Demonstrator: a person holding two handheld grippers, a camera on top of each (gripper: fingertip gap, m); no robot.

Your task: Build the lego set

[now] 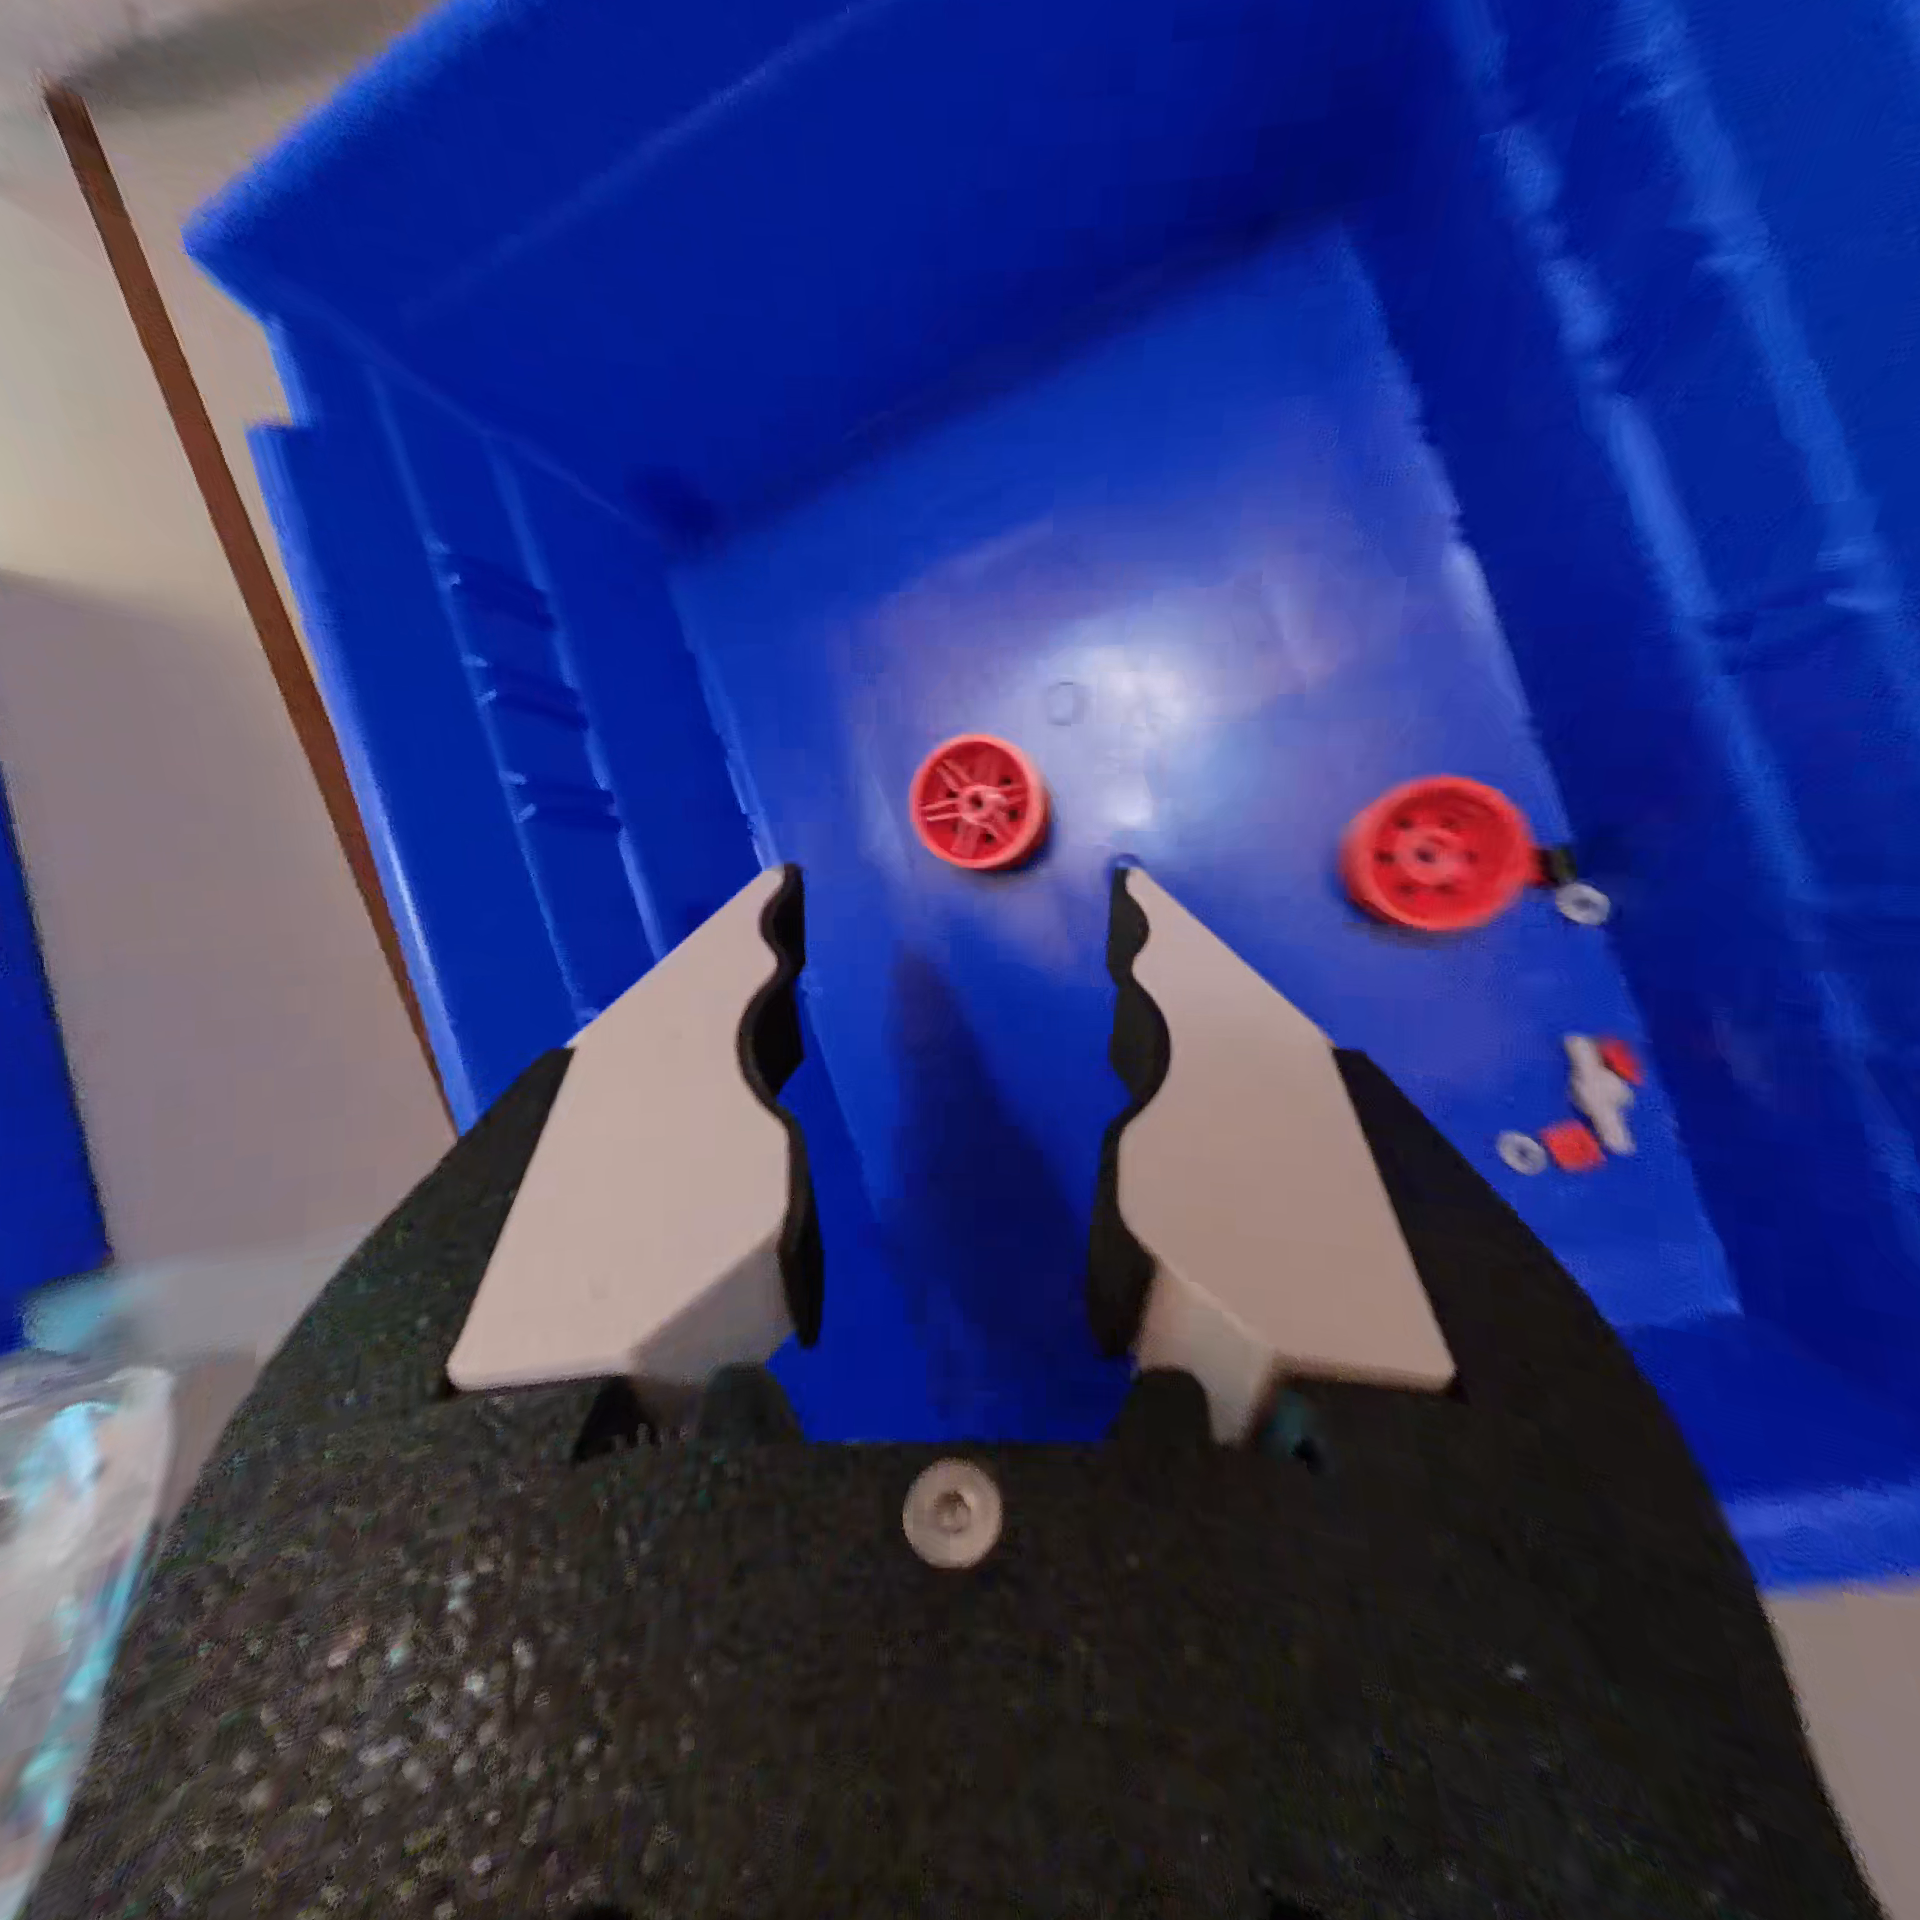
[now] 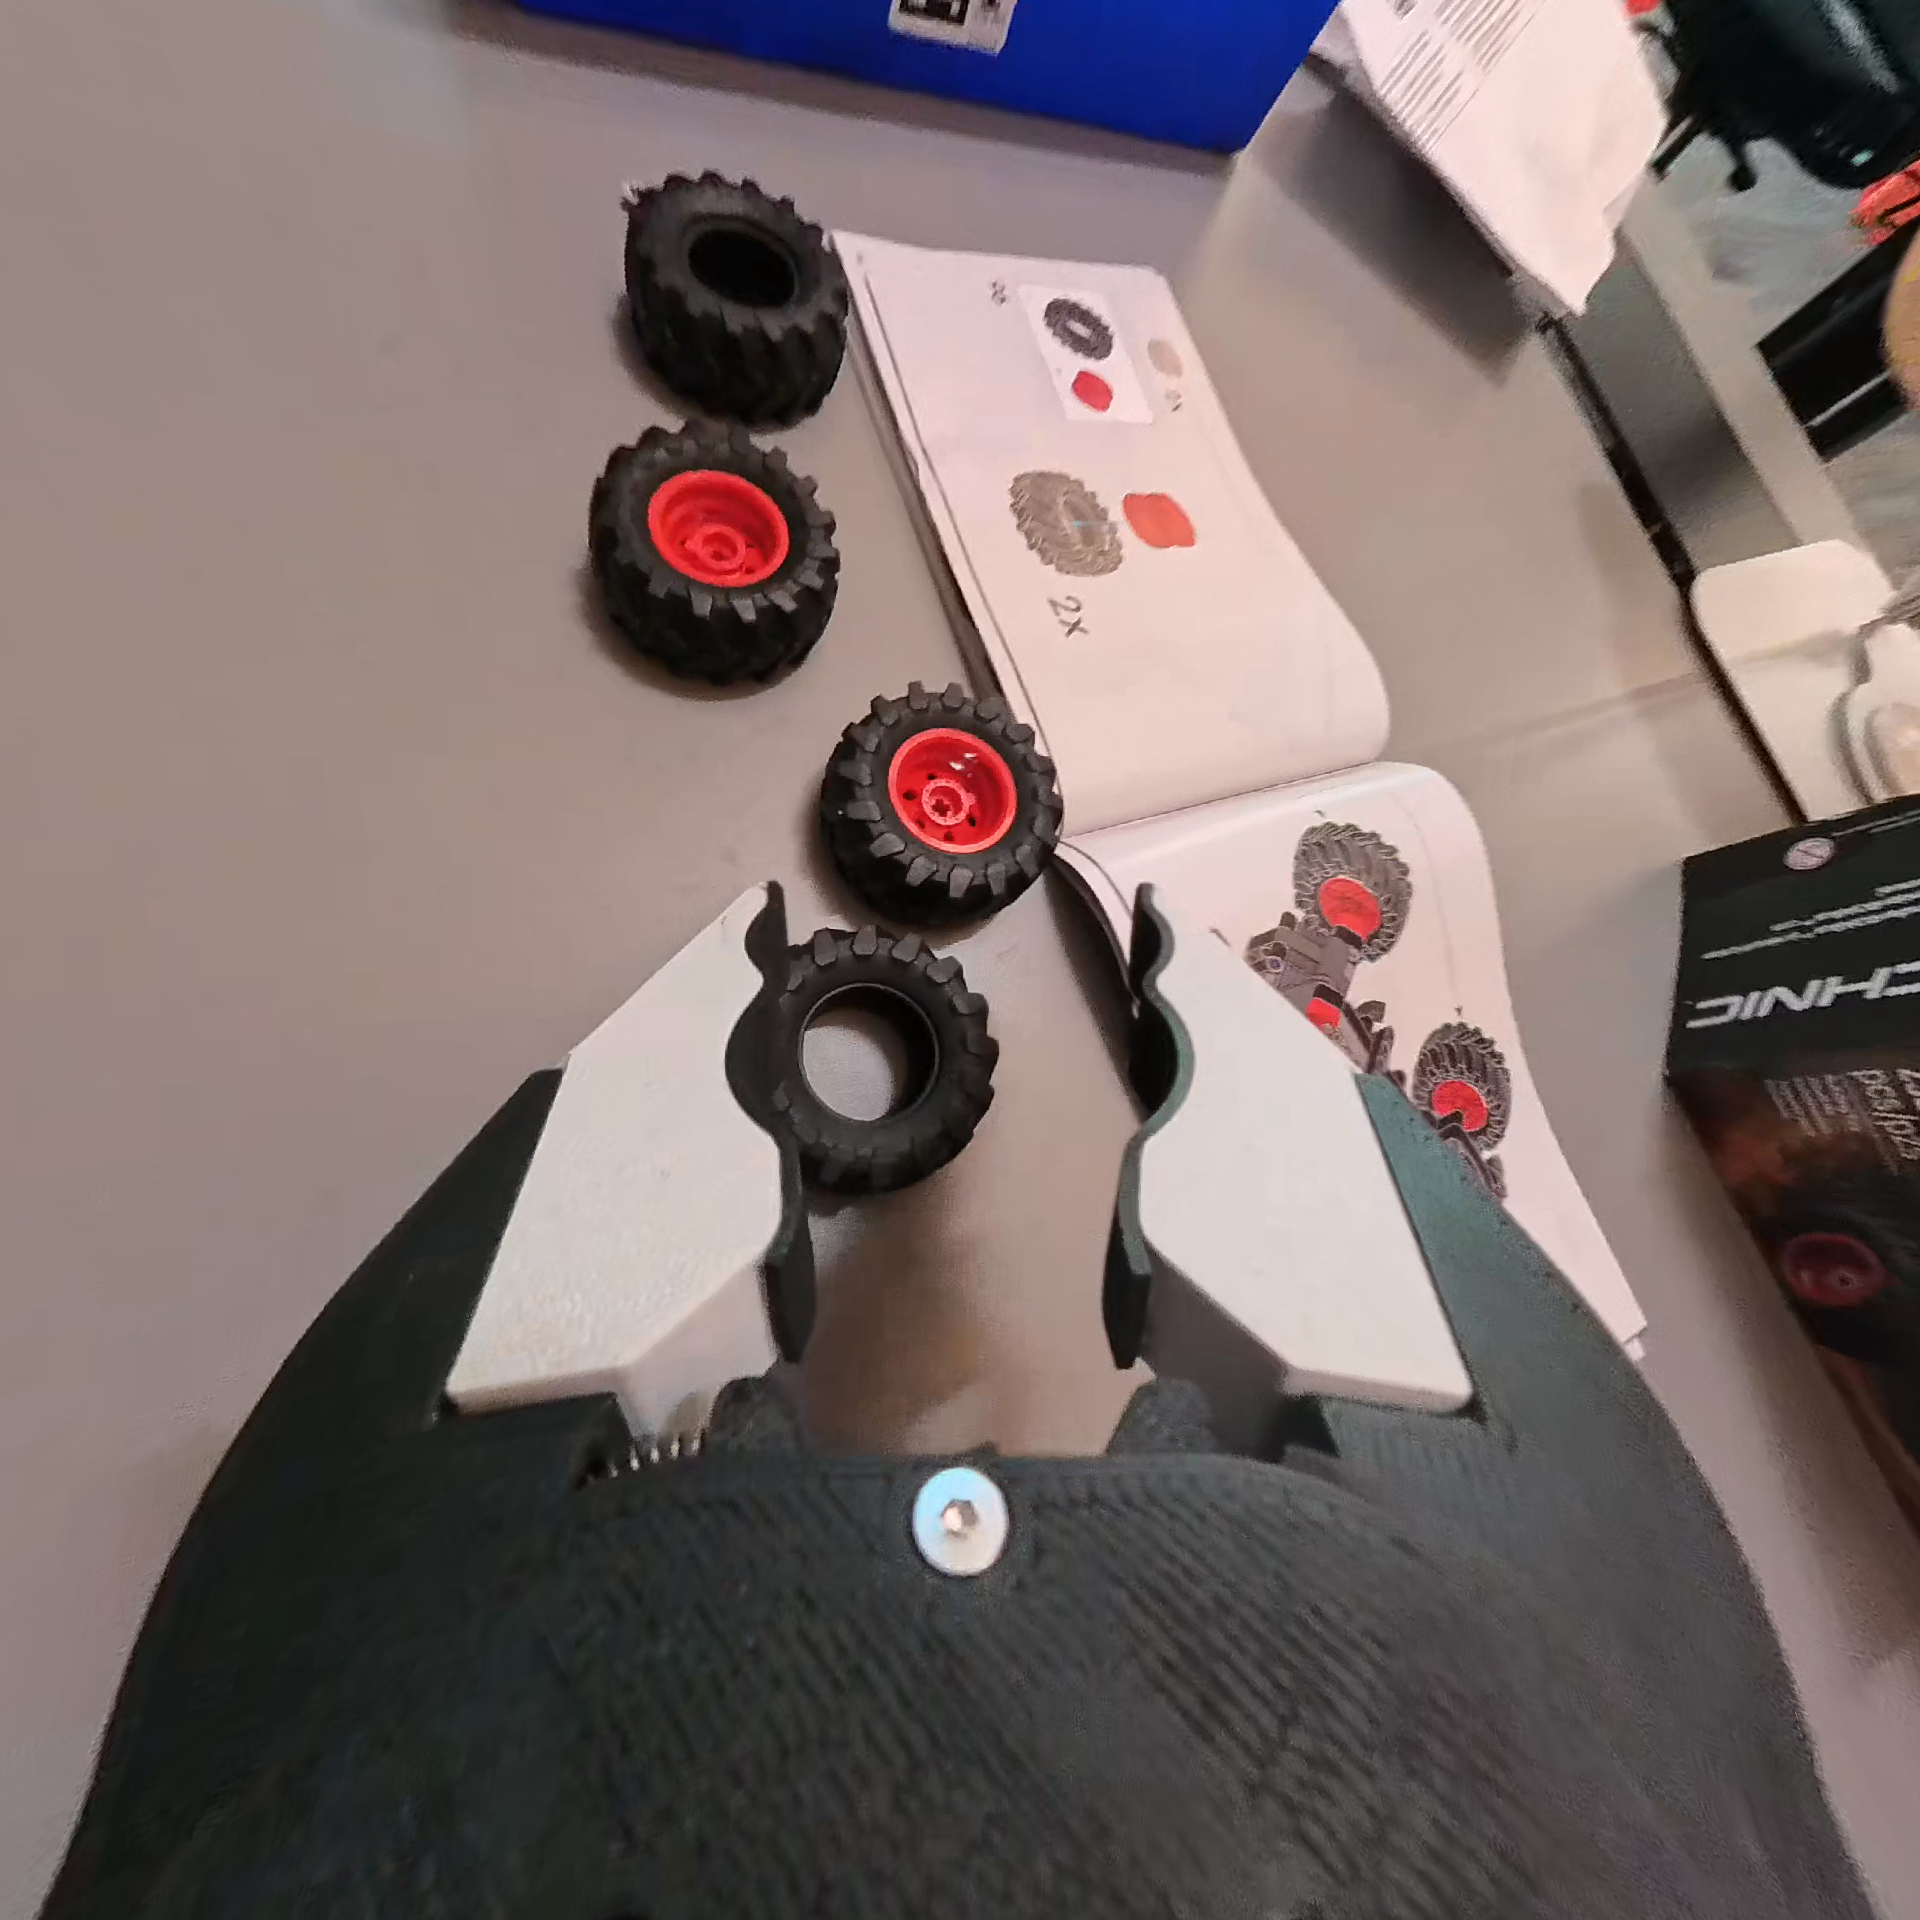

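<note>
The right hand-held gripper point(image 2: 951, 904) is tilted down over the grey bench point(image 2: 260, 727), its jaws wide apart and gripping nothing. A small empty black tire point(image 2: 883, 1060) stands between the fingers and touches the left one. Just beyond is a small wheel with red rim point(image 2: 940, 800), then a bigger wheel with red rim point(image 2: 715, 551) and a big empty tire point(image 2: 738, 296). The open instruction booklet point(image 2: 1195, 644) lies to the right.

The left hand-held gripper point(image 1: 956, 873) points down into a blue bin point(image 1: 831, 343), jaws open and empty. Past its tips lie a spoked red rim point(image 1: 980, 802), a larger red rim point(image 1: 1434, 852) and several small loose parts point(image 1: 1579, 1112).
</note>
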